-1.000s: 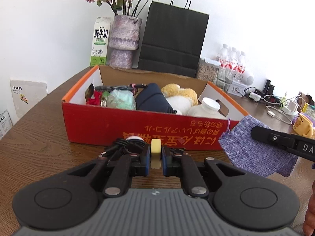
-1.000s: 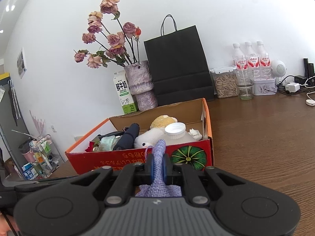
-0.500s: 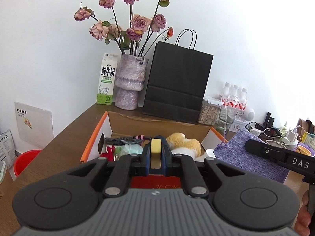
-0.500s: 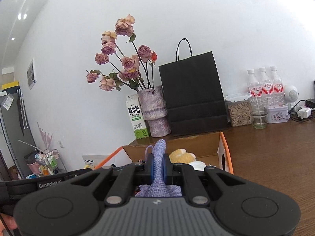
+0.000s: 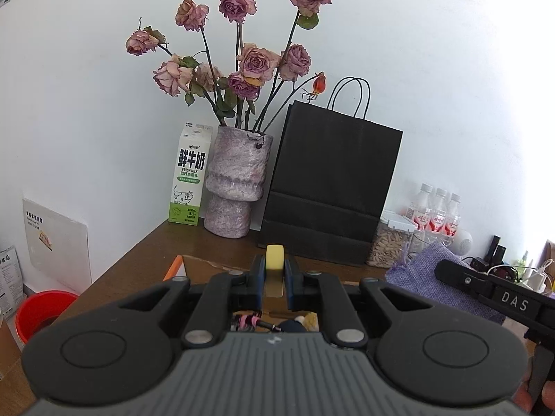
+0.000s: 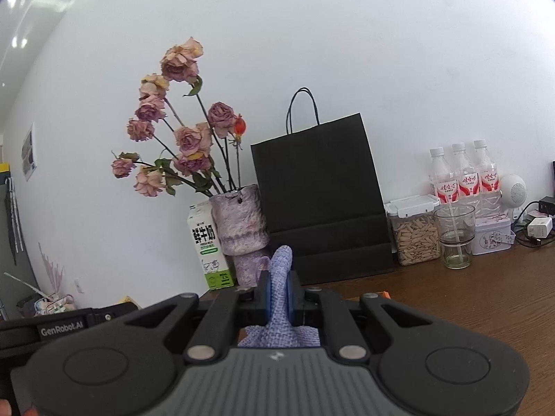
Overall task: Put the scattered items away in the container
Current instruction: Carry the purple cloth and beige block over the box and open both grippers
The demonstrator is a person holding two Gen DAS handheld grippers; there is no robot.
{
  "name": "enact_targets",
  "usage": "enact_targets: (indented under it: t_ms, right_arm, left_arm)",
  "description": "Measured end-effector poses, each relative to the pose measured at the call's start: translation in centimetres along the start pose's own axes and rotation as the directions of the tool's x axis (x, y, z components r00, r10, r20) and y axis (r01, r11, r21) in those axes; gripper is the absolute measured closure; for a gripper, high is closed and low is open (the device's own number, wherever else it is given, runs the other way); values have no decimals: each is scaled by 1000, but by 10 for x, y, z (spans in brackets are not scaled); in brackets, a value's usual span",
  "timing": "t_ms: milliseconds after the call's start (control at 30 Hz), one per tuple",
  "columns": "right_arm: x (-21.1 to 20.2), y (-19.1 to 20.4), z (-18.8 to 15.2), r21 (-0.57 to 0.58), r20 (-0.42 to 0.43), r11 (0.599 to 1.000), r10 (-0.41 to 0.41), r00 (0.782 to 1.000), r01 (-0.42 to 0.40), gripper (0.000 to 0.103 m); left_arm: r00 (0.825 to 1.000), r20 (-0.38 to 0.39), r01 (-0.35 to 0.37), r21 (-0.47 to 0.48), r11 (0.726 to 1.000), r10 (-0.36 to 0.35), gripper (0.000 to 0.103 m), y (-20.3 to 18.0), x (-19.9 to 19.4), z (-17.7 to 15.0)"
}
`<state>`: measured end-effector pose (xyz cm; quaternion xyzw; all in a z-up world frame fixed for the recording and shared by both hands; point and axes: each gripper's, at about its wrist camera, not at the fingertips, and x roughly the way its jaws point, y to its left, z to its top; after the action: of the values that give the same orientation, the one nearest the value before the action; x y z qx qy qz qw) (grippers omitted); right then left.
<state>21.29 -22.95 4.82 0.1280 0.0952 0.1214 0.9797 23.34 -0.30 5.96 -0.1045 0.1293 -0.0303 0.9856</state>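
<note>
At the far left of my left wrist view a red bucket [image 5: 41,313] sits down below the edge of the wooden table [image 5: 138,267]. Against the white wall stands a green-and-white fresh-milk carton [image 5: 189,175], and touching its right side is the mottled purple vase [image 5: 237,182] of dried roses [image 5: 255,62]. My left gripper [image 5: 275,277] comes next, its jaws drawn narrow and clamped on a small yellow block [image 5: 275,265] that stands upright between the blue pads. Just below and beyond it I can see only the orange-edged corner of the cardboard box [image 5: 180,265], with a few things already inside showing through the gap under the fingers. Behind the block stands the black paper bag [image 5: 329,180] with its looped handles, then a clear container of seeds [image 5: 388,248] and three water bottles [image 5: 437,213]. At the right edge hangs the purple woven pouch [image 5: 430,277], with my other tool's black bar across it. In my right wrist view the right gripper [image 6: 279,298] is pinched tight on a fold of that pouch [image 6: 280,267], the cloth bunching up between the pads and spilling underneath. Further right on the table are an empty glass [image 6: 454,234], a small white tin [image 6: 492,237] and a white charger plug [image 6: 539,227].
</note>
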Motion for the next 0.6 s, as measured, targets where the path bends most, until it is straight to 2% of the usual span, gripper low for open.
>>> enact_targets:
  t_ms: [100,200,333,600]
  right_arm:
    - [20,-18,-3,17,-4,1000,-21,1000,22,95]
    - [37,-36,-11,41,-33,998,-43,999,45,95]
    - [51,-48,-17,73,-58,995,-59,997,63,95]
    - [54,-43,-21,40,-72,996,-71,995,74,95]
  left_arm:
    - [1000,16,24,-20,1000,-24,91,11,26,-6]
    - [998,-55,1,-10,1000,-1,91,21,45,-16]
    - [997,-76,-13,-16,1000,11,91,26,48,-20]
    - [993,-116,-17,35,999,21,91,17,54,-26]
